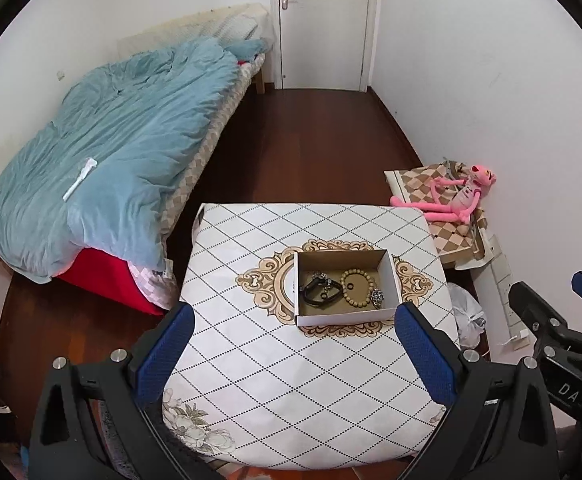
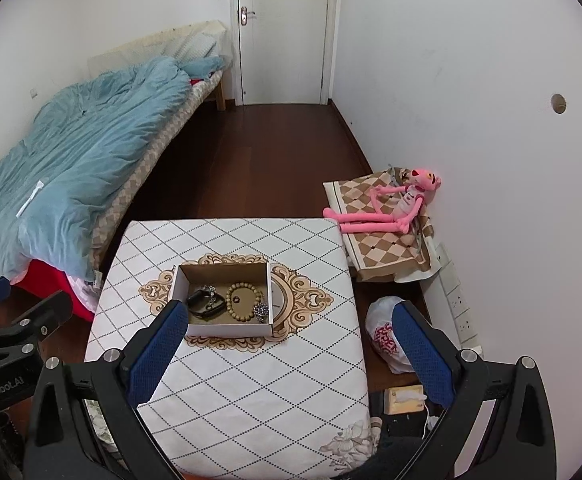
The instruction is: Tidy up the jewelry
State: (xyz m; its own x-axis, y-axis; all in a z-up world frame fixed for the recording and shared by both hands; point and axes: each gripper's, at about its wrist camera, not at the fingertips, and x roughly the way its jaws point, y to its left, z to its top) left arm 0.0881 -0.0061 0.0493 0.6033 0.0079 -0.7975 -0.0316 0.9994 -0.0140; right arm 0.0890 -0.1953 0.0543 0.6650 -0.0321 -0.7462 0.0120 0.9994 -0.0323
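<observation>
A shallow open cardboard box [image 1: 347, 286] with white outer walls sits at the middle of the ornate beige medallion printed on a white diamond-patterned tablecloth [image 1: 291, 368], a central spot that either gripper can reach. All the jewelry lies inside it: a black band bracelet [image 1: 319, 293] with a small metallic piece tangled against it on the left, a tan wooden bead bracelet [image 1: 357, 286] to its right with a small dark ring [image 1: 349, 287] resting within its loop, and a sparkly silver cluster [image 1: 377, 296] touching the beads at the box's right wall. With everything gathered in one container, the sorting looks largely done.

The left gripper [image 1: 295, 356] hangs above the near part of the table, blue-padded fingers [image 1: 169, 350] spread wide and holding nothing. The right gripper [image 2: 291, 356] hovers likewise, wide apart and empty, probably drawn back clear of the box. A pink plush panther [image 2: 395, 204] sits on a checked cushion by the wall, well apart from the table.
</observation>
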